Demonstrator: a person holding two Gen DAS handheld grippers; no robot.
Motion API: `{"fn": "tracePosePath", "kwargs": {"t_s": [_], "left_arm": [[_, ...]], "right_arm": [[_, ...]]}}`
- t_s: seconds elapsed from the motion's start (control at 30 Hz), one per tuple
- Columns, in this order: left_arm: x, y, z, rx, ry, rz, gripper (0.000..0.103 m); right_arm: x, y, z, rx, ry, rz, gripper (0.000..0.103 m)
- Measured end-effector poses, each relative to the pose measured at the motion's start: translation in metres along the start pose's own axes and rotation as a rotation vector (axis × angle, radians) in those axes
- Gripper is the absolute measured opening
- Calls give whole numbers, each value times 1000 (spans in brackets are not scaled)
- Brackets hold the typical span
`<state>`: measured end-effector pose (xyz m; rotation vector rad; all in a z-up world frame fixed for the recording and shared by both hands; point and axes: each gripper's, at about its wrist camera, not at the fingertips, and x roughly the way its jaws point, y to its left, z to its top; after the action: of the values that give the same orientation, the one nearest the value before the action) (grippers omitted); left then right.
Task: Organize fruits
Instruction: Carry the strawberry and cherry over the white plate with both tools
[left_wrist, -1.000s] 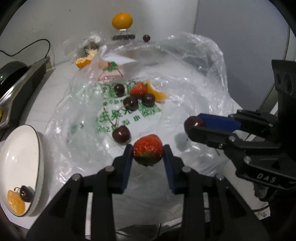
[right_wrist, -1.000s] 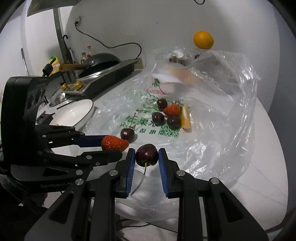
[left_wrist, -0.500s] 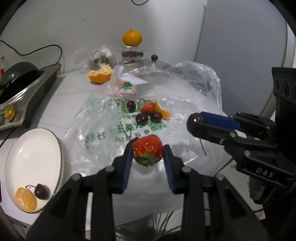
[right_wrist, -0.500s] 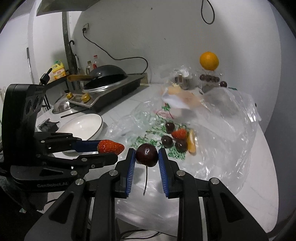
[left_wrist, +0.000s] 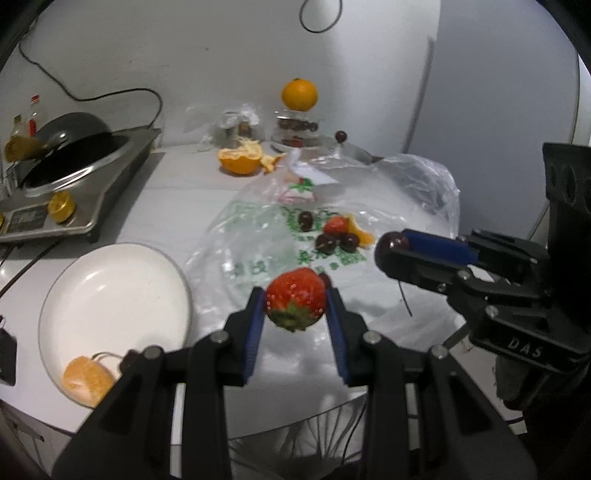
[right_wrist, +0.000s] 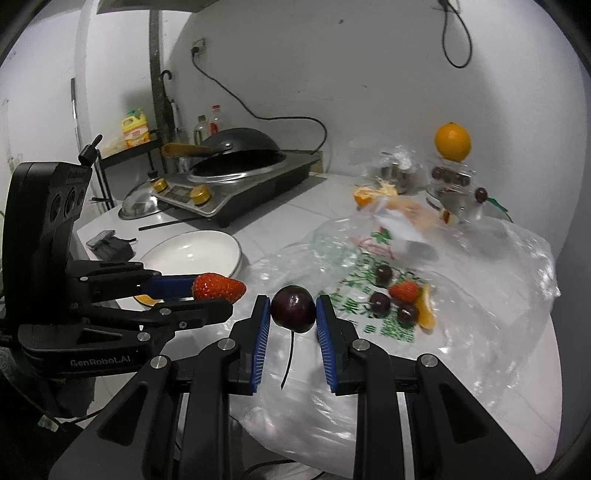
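My left gripper (left_wrist: 295, 306) is shut on a red strawberry (left_wrist: 295, 297), held above the table's near edge; it also shows in the right wrist view (right_wrist: 218, 287). My right gripper (right_wrist: 293, 309) is shut on a dark cherry (right_wrist: 293, 308) with its stem hanging down; the cherry also shows in the left wrist view (left_wrist: 391, 245). A white plate (left_wrist: 114, 295) at the left holds an orange segment (left_wrist: 86, 376). On the clear plastic bag (left_wrist: 424, 184) lie several cherries (left_wrist: 306, 220), a strawberry (left_wrist: 337, 225) and an orange slice (left_wrist: 362, 236).
A stove with a black wok (left_wrist: 70, 147) stands at the left back. A halved orange (left_wrist: 240, 162) and a whole orange (left_wrist: 299, 94) on a jar sit by the back wall. A phone (right_wrist: 101, 236) lies near the plate.
Both grippers have risen and pulled back from the bag with their fruit still held. The plate and stove have come further into view on the left.
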<state>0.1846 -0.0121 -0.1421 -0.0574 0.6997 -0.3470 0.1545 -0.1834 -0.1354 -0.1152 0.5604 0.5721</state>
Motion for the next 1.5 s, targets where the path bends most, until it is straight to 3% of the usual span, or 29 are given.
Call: {"fn": "tracePosePath", "kwargs": {"t_s": [0.9,1.5], "left_arm": [[-55,119,-30,-82,-54,104,34],[-29,177,-42,-140,1,129,34]], "right_arm": [[70,108,30,-95,59,84,27],[138,127,37,-104,164,86,27]]}}
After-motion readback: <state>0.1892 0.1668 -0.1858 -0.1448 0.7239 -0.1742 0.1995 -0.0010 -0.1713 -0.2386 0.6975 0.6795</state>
